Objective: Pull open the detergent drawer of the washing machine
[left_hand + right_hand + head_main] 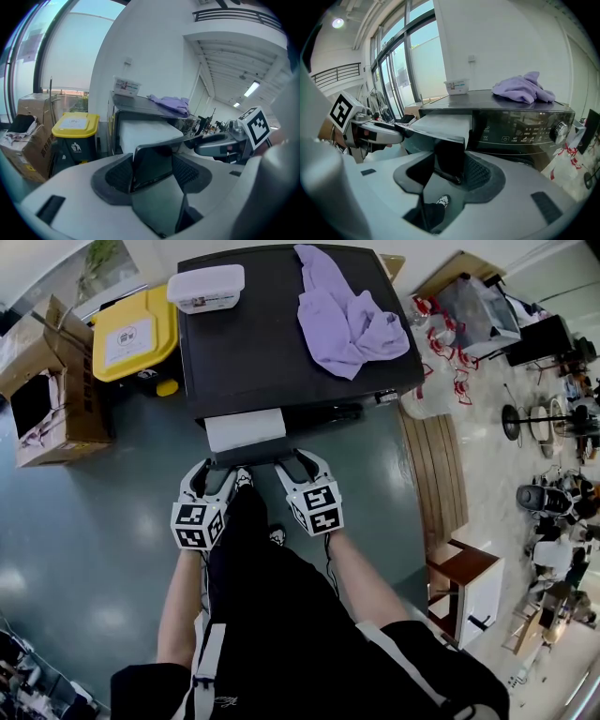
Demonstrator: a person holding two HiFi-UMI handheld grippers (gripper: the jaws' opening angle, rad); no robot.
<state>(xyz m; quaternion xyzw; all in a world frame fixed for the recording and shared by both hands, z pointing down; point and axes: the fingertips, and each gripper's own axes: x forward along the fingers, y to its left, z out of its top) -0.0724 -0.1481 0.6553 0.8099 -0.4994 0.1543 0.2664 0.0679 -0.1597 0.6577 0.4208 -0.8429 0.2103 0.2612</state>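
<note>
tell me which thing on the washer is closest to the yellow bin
The white lidded box, at the corner beside the yellow bin; the purple cloth lies across the top.

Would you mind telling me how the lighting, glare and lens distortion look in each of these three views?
Head view: sharp, even light, soft glare patches on the floor, edges bowed. Left gripper view: heavy fisheye, black corners, the window pale and very bright. Right gripper view: same fisheye, and the control panel is glossy with reflections.
</note>
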